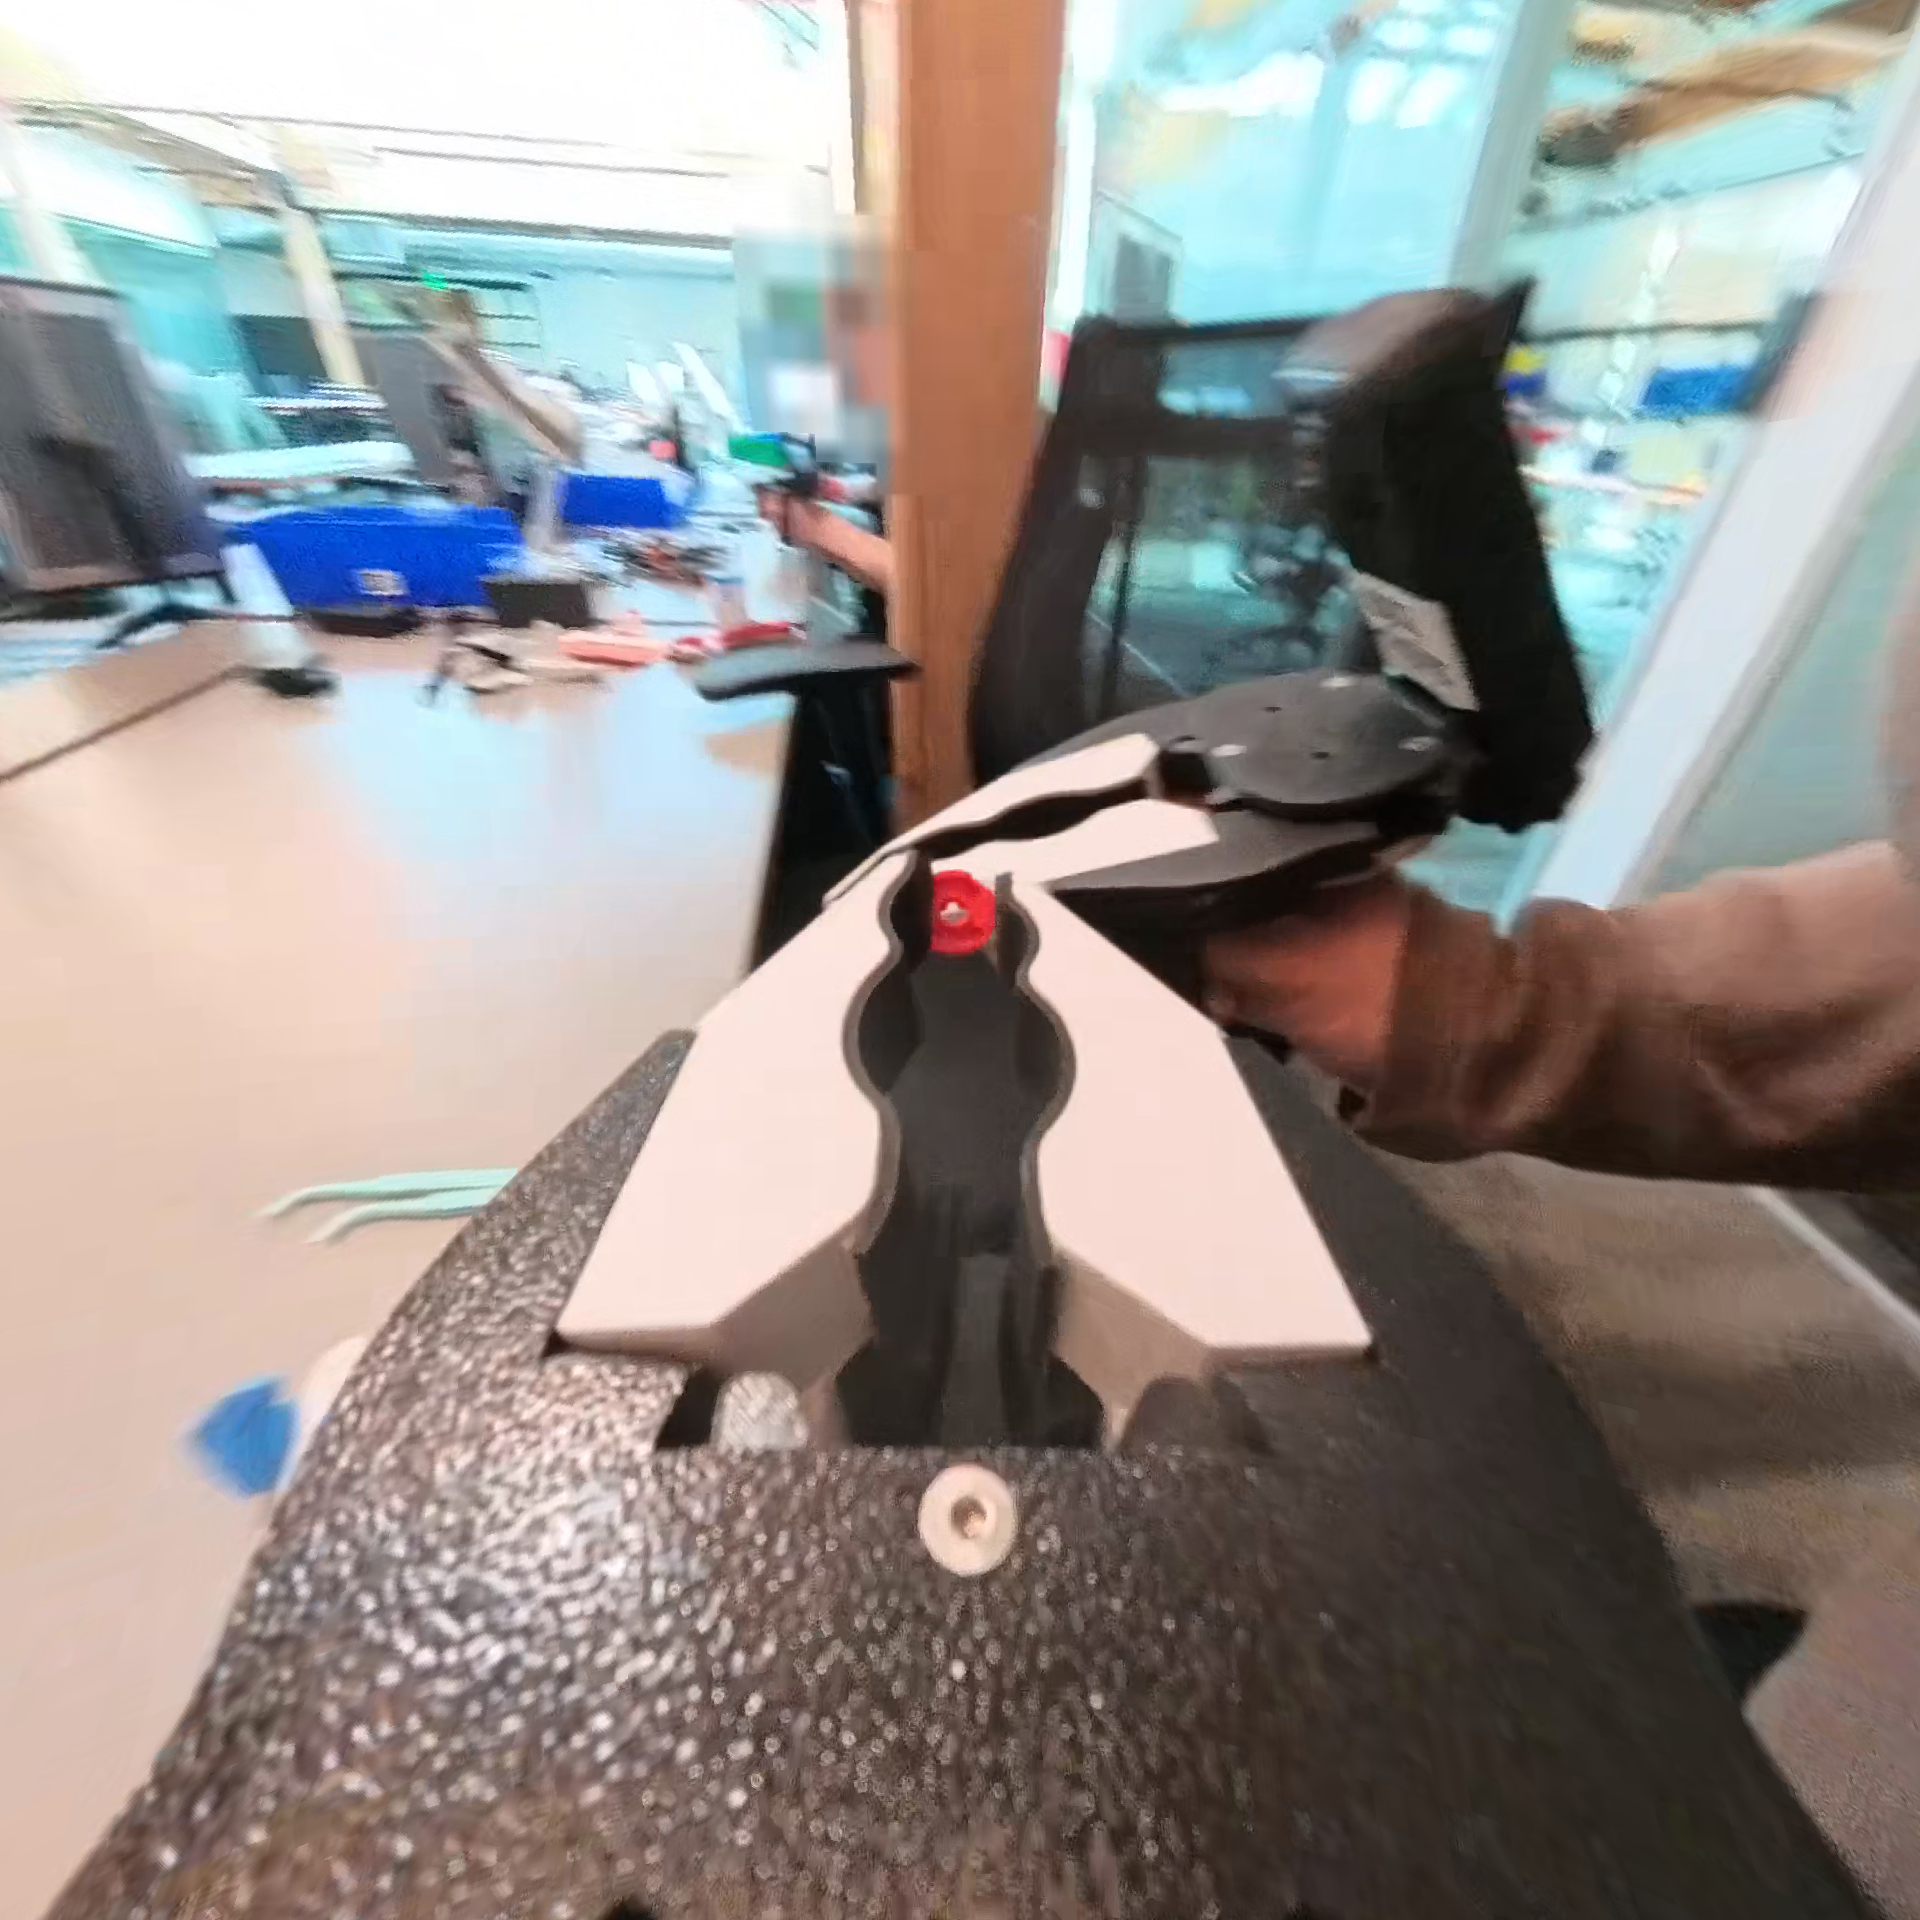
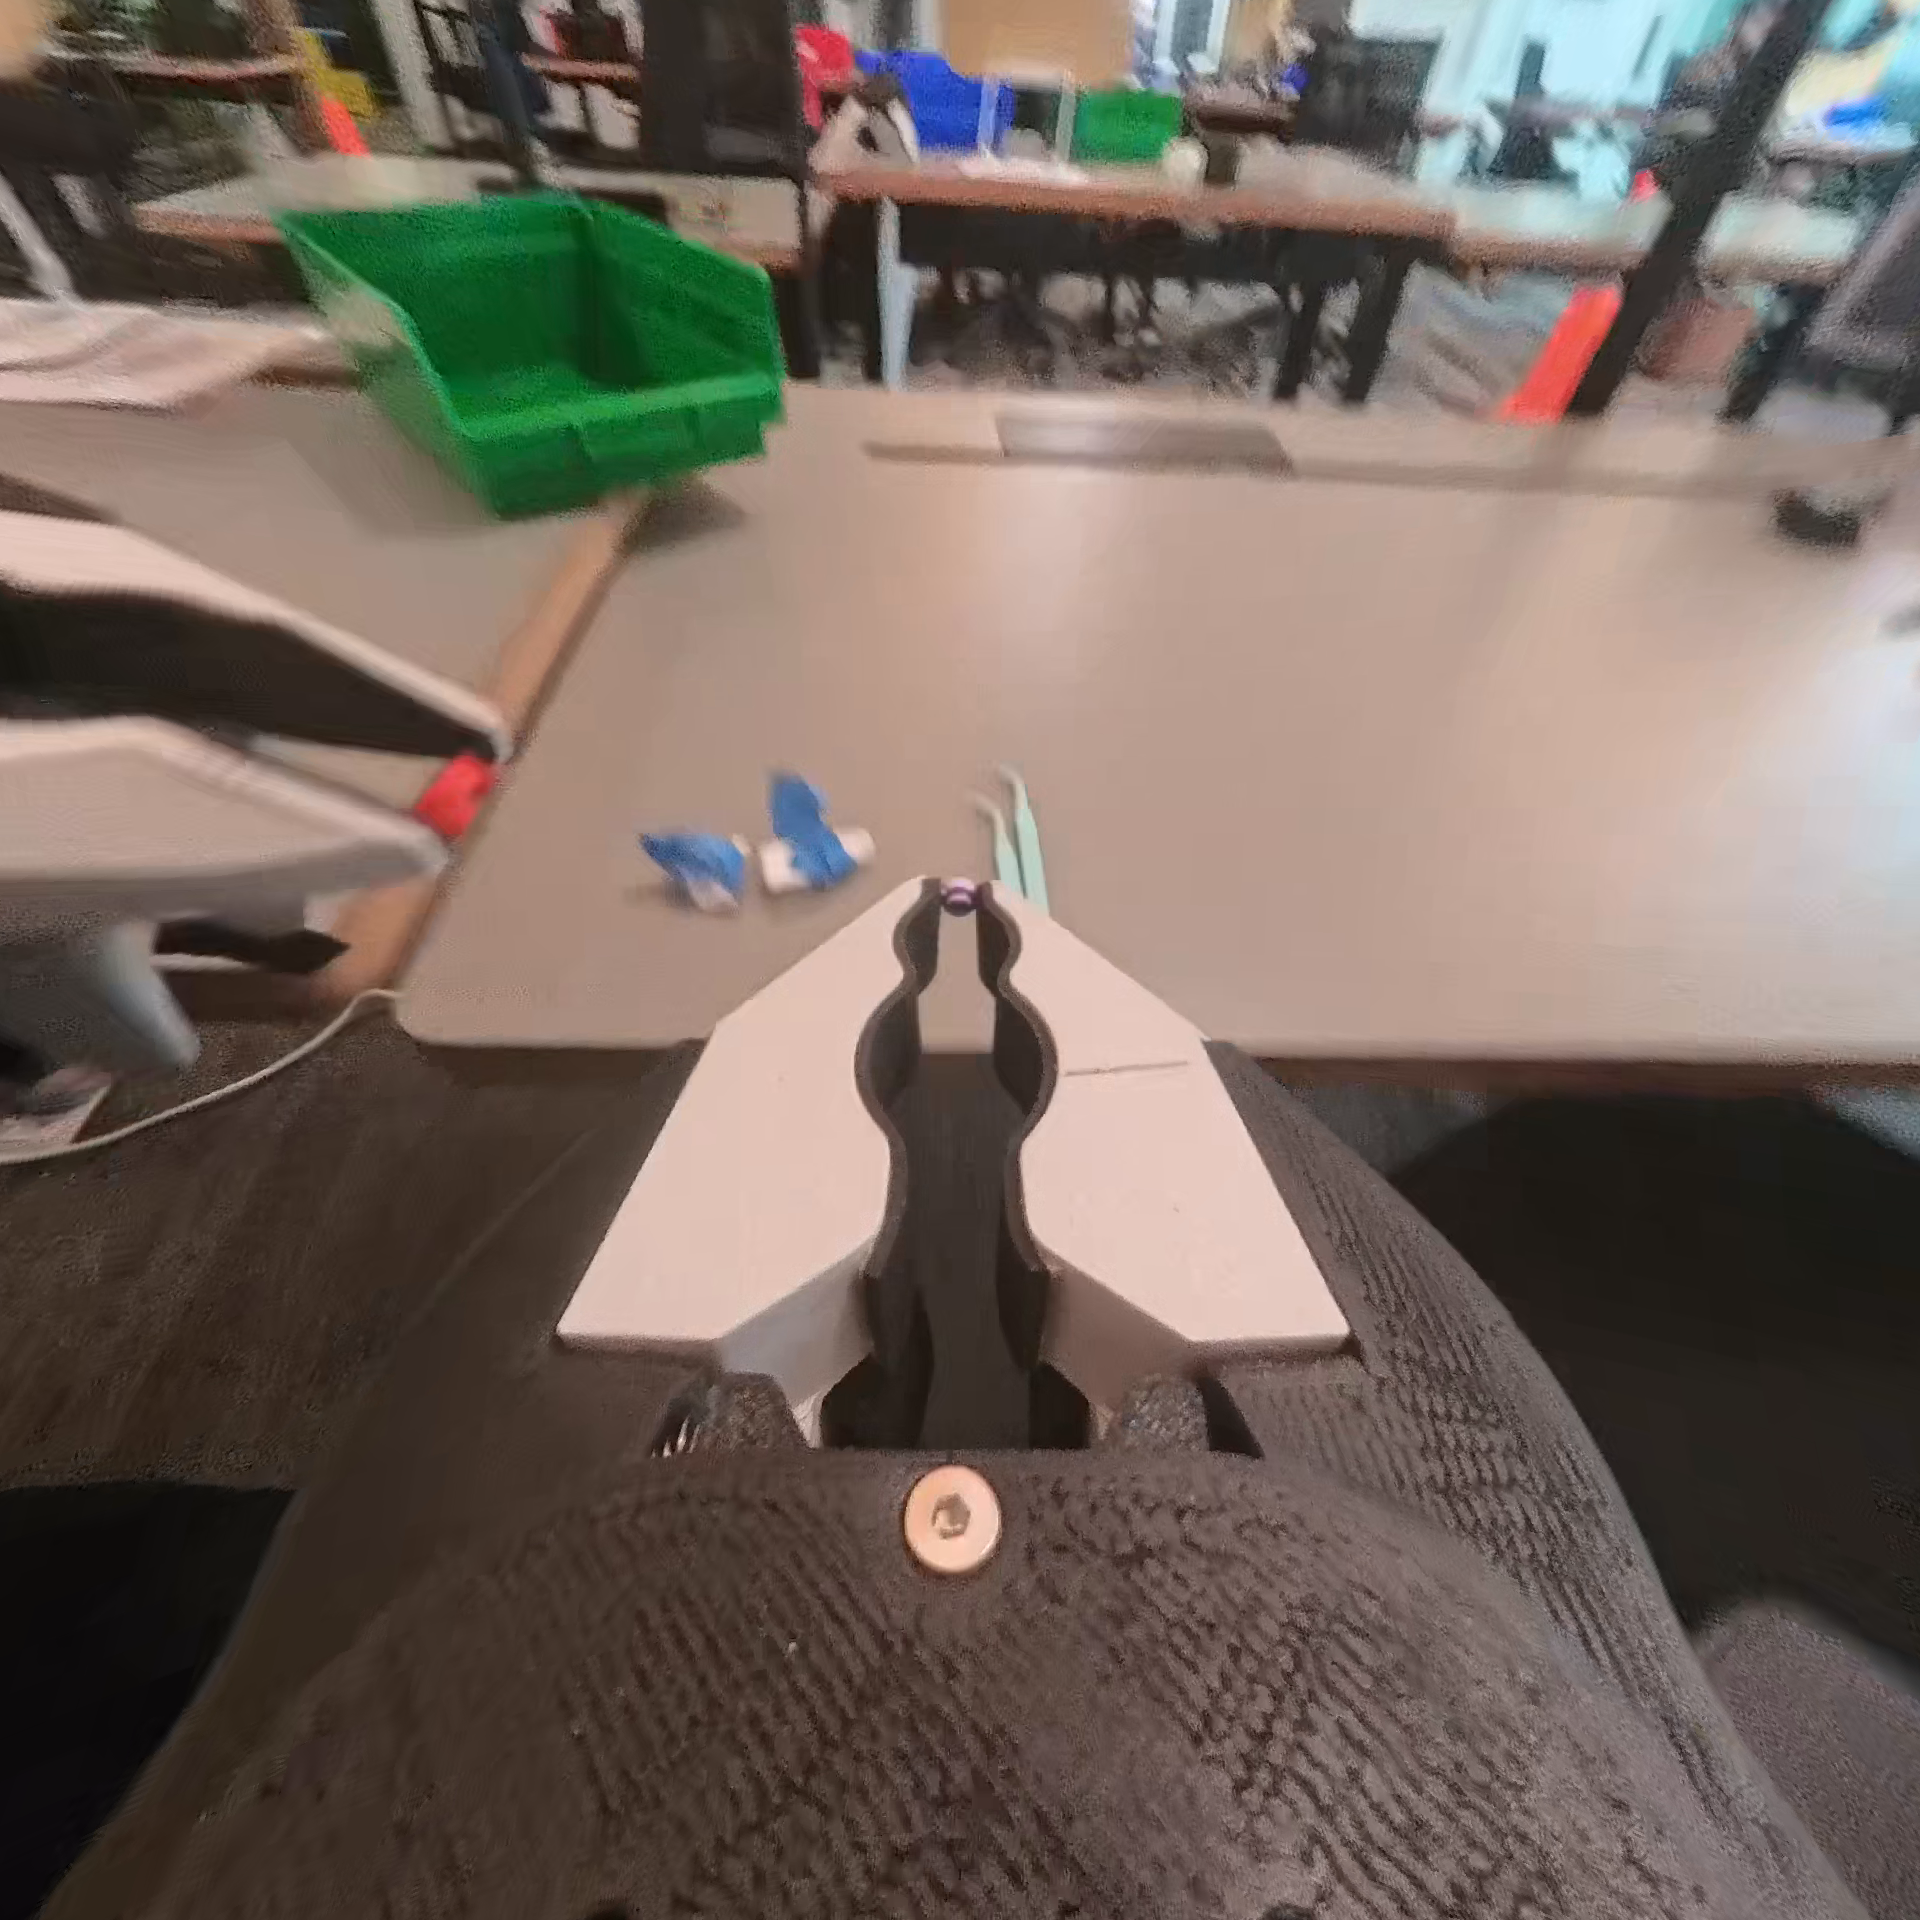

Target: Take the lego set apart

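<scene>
My left gripper (image 1: 958,899) is shut on a small round red lego piece (image 1: 958,914), held in the air above the table's near edge. In the right wrist view the same red piece (image 2: 455,795) shows between the left gripper's fingertips at the left. My right gripper (image 2: 958,896) is shut on a tiny dark purple lego piece (image 2: 958,898). In the left wrist view the right gripper (image 1: 904,852) comes in from the right, its tips just beyond the red piece. Two blue-and-white lego parts (image 2: 694,858) (image 2: 810,831) lie on the grey table (image 2: 1247,727).
Pale green tweezers (image 2: 1013,831) lie on the table just beyond my right fingertips; they also show in the left wrist view (image 1: 395,1195). A green bin (image 2: 551,343) stands at the far left. A black chair (image 1: 1195,540) and a wooden post (image 1: 977,364) stand beyond the table.
</scene>
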`<move>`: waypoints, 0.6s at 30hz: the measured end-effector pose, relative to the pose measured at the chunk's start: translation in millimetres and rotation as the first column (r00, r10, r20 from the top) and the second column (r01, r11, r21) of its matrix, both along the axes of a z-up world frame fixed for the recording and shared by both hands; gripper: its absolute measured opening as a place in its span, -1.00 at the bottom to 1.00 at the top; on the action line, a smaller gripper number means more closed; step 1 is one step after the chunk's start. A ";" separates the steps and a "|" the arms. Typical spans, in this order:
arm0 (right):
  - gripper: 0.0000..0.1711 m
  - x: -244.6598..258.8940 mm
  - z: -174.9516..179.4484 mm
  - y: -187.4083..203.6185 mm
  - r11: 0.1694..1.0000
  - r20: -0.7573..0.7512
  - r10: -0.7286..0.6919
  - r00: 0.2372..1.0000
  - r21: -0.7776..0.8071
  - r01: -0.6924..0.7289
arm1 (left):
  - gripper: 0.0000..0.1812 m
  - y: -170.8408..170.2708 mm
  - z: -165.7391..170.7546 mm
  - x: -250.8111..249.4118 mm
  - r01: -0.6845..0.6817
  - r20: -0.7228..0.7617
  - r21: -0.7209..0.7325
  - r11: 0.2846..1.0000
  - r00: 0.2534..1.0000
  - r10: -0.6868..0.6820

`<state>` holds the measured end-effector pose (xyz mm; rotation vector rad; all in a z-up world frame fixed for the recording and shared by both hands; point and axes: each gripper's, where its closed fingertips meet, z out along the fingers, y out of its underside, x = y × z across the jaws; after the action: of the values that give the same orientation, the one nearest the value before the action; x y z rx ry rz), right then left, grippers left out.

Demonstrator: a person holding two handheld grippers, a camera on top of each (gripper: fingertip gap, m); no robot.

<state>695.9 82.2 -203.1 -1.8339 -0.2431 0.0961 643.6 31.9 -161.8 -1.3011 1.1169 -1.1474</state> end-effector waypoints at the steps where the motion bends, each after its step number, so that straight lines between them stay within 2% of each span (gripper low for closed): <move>1: -0.93 -13.0 24.3 6.7 0.998 0.013 0.049 0.999 0.028 -0.049 | -0.89 16.5 17.4 -15.2 -0.065 0.014 -0.013 0.998 0.998 0.065; 3: -0.94 -47.0 67.6 21.0 0.980 0.041 0.174 0.984 0.089 -0.177 | -0.89 45.8 47.5 -56.0 -0.208 0.039 -0.011 0.978 0.977 0.209; 5: -0.94 -90.6 101.7 31.8 0.928 0.093 0.327 0.940 0.154 -0.338 | -0.89 65.7 71.9 -106.9 -0.361 0.071 0.011 0.932 0.930 0.360; 8: -0.94 -164.7 132.9 35.2 0.786 0.146 0.557 0.817 0.223 -0.576 | -0.89 74.8 93.8 -196.7 -0.612 0.110 0.053 0.789 0.789 0.605; 12: -0.94 -260.3 152.1 19.5 0.558 0.095 0.796 0.598 0.267 -0.786 | -0.89 41.2 97.6 -312.1 -0.847 0.075 0.093 0.523 0.530 0.845; 18: -0.94 -378.7 157.1 -19.0 0.283 0.061 0.947 0.316 0.308 -0.908 | -0.89 -37.3 90.9 -463.4 -0.986 0.022 0.109 0.127 0.130 0.991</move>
<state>317.1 63.2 -46.0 -1.1260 -1.1922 0.9831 180.2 -5.4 -70.9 -1.5522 0.0644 0.0397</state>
